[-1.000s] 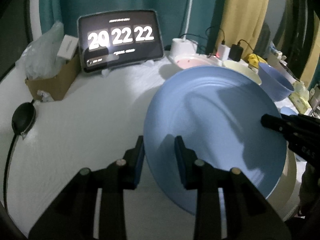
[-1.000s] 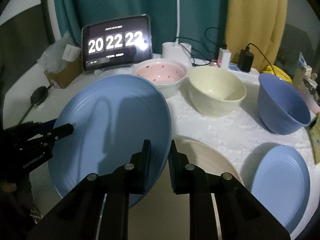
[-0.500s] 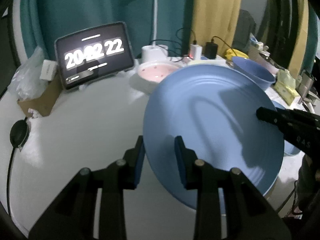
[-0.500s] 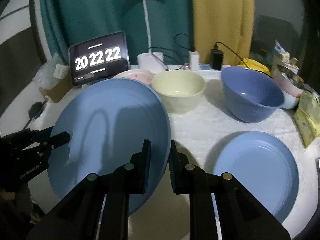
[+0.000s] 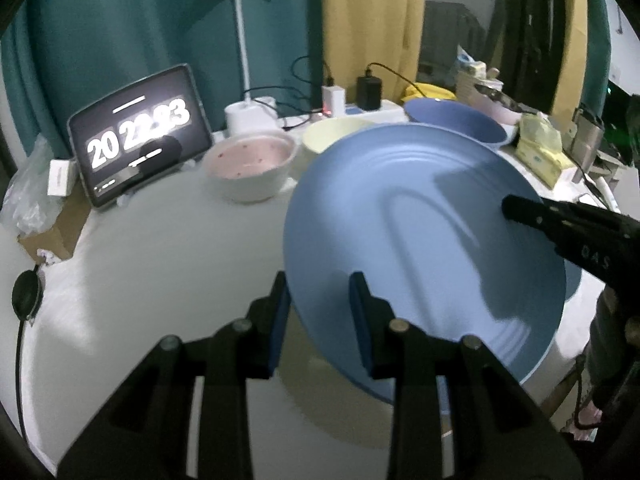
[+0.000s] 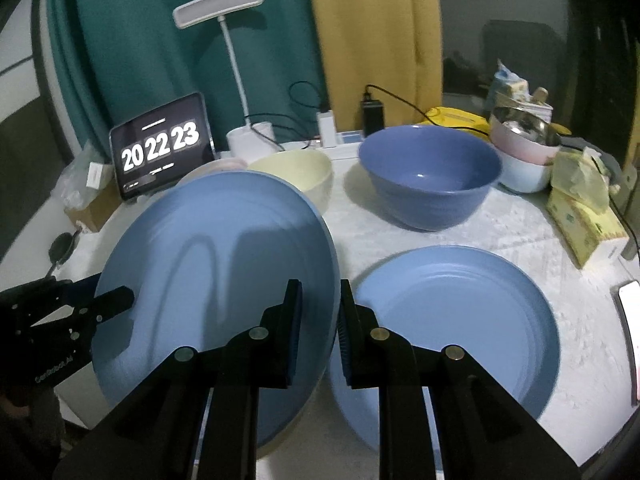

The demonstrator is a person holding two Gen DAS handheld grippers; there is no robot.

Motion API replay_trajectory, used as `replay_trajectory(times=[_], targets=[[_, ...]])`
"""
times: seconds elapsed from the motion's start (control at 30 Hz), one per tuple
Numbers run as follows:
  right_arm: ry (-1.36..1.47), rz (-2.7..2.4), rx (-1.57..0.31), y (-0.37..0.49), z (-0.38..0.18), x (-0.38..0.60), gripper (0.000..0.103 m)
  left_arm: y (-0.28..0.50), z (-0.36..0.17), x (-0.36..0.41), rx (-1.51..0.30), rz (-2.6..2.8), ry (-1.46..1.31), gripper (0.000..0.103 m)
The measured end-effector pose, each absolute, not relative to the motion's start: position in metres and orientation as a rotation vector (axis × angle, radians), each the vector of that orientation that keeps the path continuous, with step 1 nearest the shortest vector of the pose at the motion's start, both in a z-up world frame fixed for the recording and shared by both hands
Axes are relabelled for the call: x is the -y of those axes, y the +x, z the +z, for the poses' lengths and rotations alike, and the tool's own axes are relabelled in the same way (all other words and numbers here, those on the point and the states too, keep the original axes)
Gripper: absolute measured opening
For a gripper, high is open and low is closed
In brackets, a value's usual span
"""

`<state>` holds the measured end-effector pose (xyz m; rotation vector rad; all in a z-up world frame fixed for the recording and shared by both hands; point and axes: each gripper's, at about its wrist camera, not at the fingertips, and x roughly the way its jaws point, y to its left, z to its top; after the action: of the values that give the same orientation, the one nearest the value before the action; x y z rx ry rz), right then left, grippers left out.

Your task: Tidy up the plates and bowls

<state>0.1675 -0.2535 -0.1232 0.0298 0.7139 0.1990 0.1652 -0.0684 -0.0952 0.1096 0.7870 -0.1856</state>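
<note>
The left gripper [image 5: 318,312] and right gripper [image 6: 318,320] each pinch opposite rims of the large blue plate [image 6: 216,280], tilted above the table [image 5: 140,260]. A slack pinch could drop it – the second blue plate [image 6: 452,328] lies just right, 3 bowls behind.

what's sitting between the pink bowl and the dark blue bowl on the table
The cream bowl stands between the pink bowl and the dark blue bowl; the left wrist view shows all three in a row.
</note>
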Motion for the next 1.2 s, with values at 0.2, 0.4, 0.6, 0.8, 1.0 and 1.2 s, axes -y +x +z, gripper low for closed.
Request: replay_trajectory(times=[0.2,0.4,0.6,0.8,1.0,1.2], targets=[[0.062,0.169,-0.710,0.164,-0.123,0.285,0.019,0.165,-0.095,0.103,-0.798,-0.221,0.143,0.031],[0.091,0.136,-0.714,0.165,-0.126,0.319,0.019,0.168,-0.099,0.135,-0.814,-0.257,0.173,0.031],[0.106,0.106,-0.718,0.167,-0.129,0.347,0.019,0.174,-0.104,0.164,-0.834,-0.290,0.196,0.031],[0.120,0.067,-0.722,0.169,-0.134,0.377,0.019,0.178,-0.109,0.191,-0.847,-0.323,0.216,0.031],[0.134,0.033,-0.733,0.170,-0.142,0.400,0.019,0.183,-0.115,0.213,-0.859,-0.358,0.231,0.031],[0.128,0.000,-0.744,0.174,-0.147,0.414,0.019,0.192,-0.125,0.229,-0.882,-0.374,0.242,0.031]])
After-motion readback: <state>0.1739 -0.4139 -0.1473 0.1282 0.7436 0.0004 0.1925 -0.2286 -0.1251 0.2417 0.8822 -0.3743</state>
